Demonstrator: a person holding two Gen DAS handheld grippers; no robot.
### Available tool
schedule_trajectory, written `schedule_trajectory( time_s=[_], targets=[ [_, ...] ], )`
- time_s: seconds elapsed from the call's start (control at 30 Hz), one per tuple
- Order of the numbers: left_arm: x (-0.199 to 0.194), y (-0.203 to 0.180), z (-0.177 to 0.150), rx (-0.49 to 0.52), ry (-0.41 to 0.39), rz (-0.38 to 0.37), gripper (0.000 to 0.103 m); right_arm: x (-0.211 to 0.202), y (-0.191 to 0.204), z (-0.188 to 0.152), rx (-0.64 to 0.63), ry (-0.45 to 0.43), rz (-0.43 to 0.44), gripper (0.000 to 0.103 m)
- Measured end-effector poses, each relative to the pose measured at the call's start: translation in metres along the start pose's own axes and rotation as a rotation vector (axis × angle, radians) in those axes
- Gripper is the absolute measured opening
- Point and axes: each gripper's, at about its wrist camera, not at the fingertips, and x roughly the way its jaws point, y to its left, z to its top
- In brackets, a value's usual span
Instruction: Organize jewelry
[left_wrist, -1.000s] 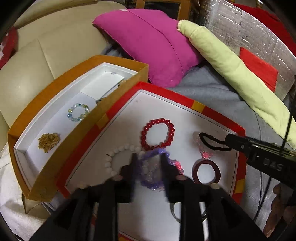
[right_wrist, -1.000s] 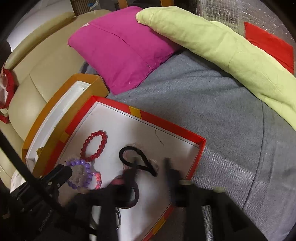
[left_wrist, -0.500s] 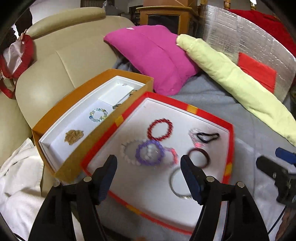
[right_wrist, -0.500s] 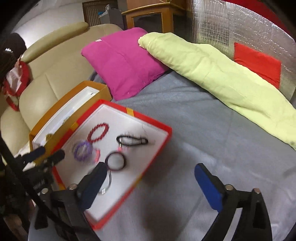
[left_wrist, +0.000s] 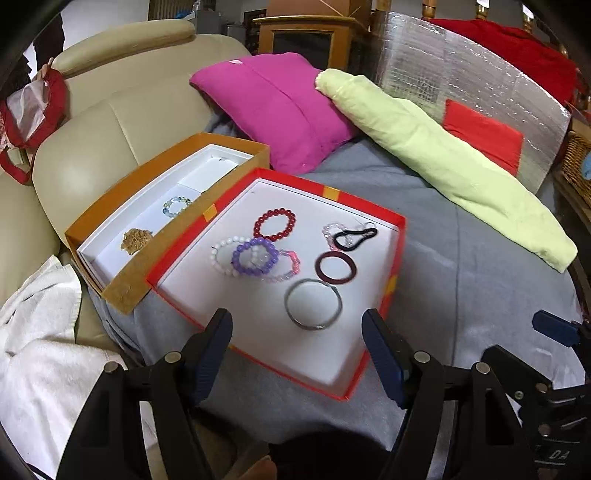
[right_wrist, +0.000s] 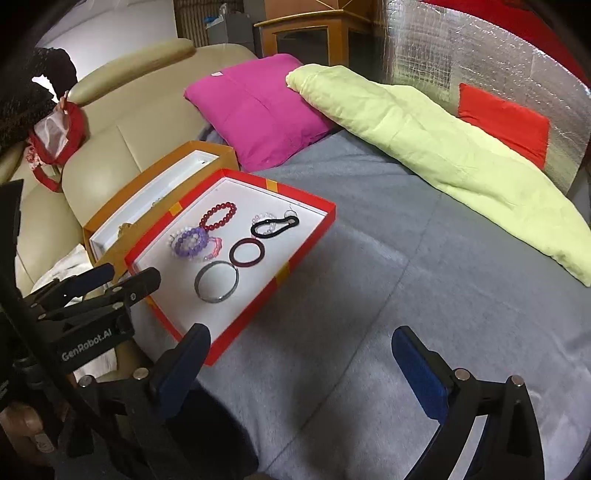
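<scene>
left gripper (left_wrist: 297, 343) fingers spread apart, nothing btwn them, hanging over the near edge of the red box (left_wrist: 391, 291). its fingers have just been opening, w/ no item caught in the gap. right gripper (right_wrist: 301, 356) fingers spread wide too, just been opening, empty, above the grey blanket (right_wrist: 388, 295) just right of the red box.

red box sits on the blanket, white inside, jewelry loose on the bottom: red bead bracelet (left_wrist: 275, 225) toward the far side, white bead bracelet (left_wrist: 221, 256) and purple bead bracelet (left_wrist: 255, 262) overlapping, pink bracelet (left_wrist: 290, 266) partly under the purple one. black hair tie (left_wrist: 354, 238) lies over a clear pink bracelet (left_wrist: 330, 230) near the far right corner. dark red bangle (left_wrist: 336, 268) just in front of it, silver bangle (left_wrist: 313, 304) nearest the left gripper.

orange box (left_wrist: 122, 291) touches the red box's left side, holds a gold piece (left_wrist: 136, 240) and a pale bead bracelet (left_wrist: 177, 205). magenta pillow (left_wrist: 273, 110) and pale green bolster (left_wrist: 443, 155) behind.
</scene>
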Motion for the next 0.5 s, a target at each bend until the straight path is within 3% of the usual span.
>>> schedule_trajectory(
  time_s=[0.5],
  targets=[
    [-0.022, 0.012, -0.005, -0.037, -0.021, -0.009, 0.074, -0.009, 0.024, -0.002, -0.03, -0.007, -0.036, 0.101]
  ],
)
